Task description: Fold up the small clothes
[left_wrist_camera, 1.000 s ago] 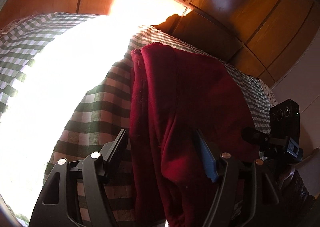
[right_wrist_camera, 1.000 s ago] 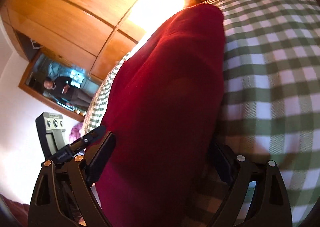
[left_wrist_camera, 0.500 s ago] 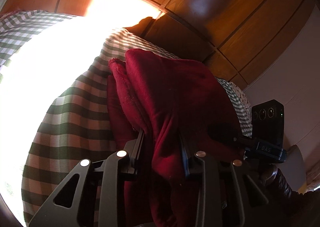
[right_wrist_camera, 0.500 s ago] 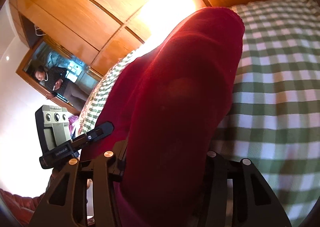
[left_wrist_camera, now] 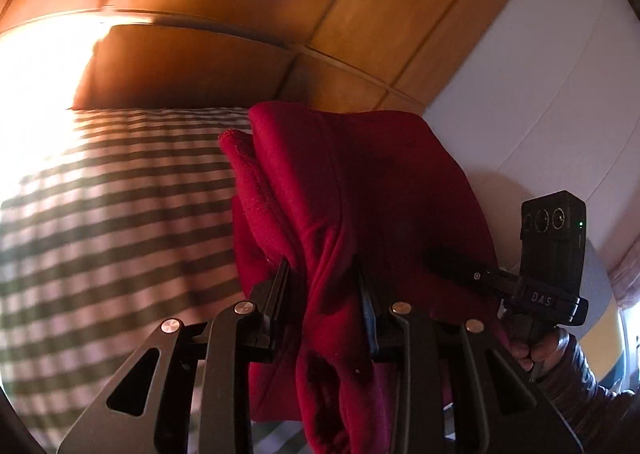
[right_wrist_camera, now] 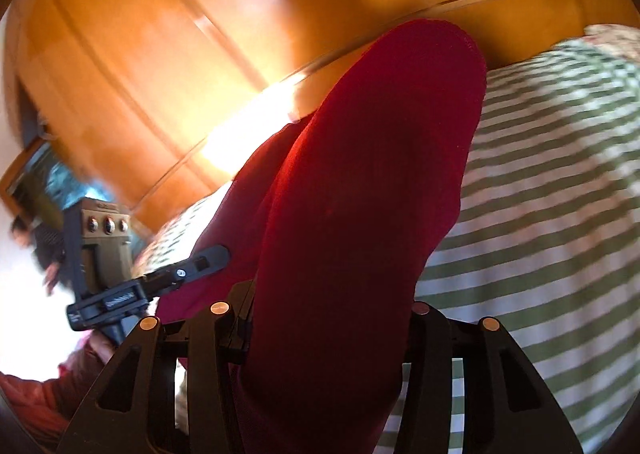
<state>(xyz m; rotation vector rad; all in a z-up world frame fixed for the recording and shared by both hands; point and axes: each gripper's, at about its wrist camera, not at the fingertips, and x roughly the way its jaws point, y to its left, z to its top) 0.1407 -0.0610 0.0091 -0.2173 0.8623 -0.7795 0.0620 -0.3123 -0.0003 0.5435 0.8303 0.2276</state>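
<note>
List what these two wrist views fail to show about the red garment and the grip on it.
- Left wrist view: red garment runs off the bottom edge; its type is unclear.
- Right wrist view: the garment hides the right gripper pads.
- Both views: checked bedcover is motion-blurred.

Left gripper [left_wrist_camera: 324, 278]: matte black, two angular linkage arms per side with triangular cut-outs, round silver pivot screws on top, thin flat fingers [left_wrist_camera: 282, 280].
Right gripper [right_wrist_camera: 332, 306]: same black frame, copper-toned pivot screws.
Black box module [left_wrist_camera: 554, 238] at 3 o'clock in left view: three round lenses, green light, bracket lettered "DAS".
Hand [left_wrist_camera: 538, 346] at 4 o'clock: dark knit sleeve [left_wrist_camera: 576, 382].
</note>
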